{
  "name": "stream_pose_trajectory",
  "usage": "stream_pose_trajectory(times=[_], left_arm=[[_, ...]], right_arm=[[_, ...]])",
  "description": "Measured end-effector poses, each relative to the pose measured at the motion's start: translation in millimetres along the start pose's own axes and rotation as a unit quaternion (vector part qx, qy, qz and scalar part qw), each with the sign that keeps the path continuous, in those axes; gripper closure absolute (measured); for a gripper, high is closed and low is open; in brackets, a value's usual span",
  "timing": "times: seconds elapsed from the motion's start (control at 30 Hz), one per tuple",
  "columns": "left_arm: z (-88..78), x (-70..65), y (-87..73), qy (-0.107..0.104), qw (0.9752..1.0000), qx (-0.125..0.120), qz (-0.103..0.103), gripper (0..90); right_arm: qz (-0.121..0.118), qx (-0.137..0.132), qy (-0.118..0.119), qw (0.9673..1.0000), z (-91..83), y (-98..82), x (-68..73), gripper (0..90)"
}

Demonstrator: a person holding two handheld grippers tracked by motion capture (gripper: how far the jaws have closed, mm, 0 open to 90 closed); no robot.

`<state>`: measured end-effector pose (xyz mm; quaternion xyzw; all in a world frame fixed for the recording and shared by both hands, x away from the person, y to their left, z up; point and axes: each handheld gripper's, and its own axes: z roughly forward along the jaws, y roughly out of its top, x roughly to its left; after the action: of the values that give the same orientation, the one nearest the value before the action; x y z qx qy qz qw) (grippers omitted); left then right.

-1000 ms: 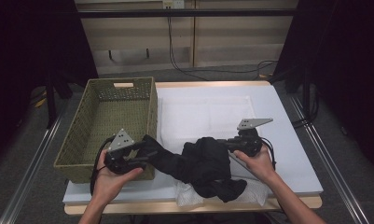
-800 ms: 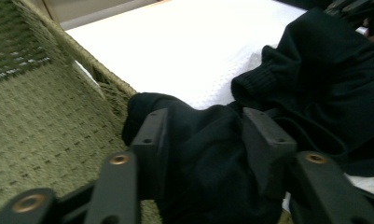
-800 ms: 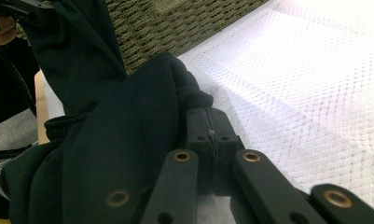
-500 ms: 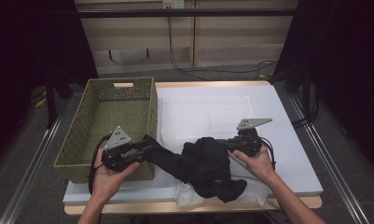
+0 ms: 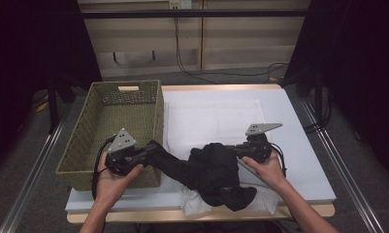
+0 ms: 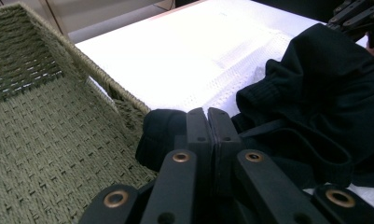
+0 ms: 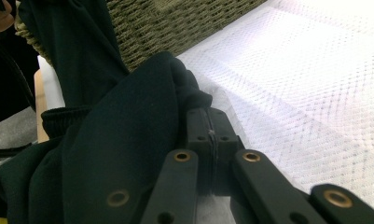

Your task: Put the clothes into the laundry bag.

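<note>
White padding covers the table (image 5: 299,121), with a woven green basket (image 5: 134,104) standing at its left side and dark cabinets and cables beyond. Across the near part of the table lies a black garment (image 5: 214,172), bunched on a white mesh sheet (image 5: 192,204).

At the basket's near right corner, the left gripper (image 5: 148,149) has its jaws pressed together on one end of the garment. In the left gripper view that end (image 6: 161,135) bulges just past the jaw tips, beside the basket's rim (image 6: 100,77).

Over on the other side, the right gripper (image 5: 233,149) is likewise clamped on the garment's right edge; in the right gripper view the cloth (image 7: 128,140) wraps over the left jaw.
</note>
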<state>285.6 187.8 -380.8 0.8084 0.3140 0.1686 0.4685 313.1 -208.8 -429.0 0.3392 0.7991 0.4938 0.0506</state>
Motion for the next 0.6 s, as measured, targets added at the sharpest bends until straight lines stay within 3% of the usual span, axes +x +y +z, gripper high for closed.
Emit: stream_pose_trajectory(times=[0.17,0.3,0.47,0.6], left_arm=[[-0.2,-2.2,3.4,-0.003,1.0,-0.007,-0.001,88.7],[-1.3,-6.3,9.8,-0.019,0.9996,-0.021,0.002,88.7],[3.0,-20.6,23.1,-0.037,0.9986,-0.033,0.019,88.7],[13.7,-34.4,35.5,-0.062,0.9968,-0.042,0.029,88.7]], right_arm=[[0.0,0.0,0.001,1.0,0.0,0.1,-0.3,89.5],[0.0,0.0,0.001,1.0,-0.1,-0.1,-0.3,89.5],[0.002,0.0,0.002,1.0,0.1,-0.2,-0.3,89.5],[0.003,0.001,0.002,1.0,0.8,-0.5,-1.3,89.5]])
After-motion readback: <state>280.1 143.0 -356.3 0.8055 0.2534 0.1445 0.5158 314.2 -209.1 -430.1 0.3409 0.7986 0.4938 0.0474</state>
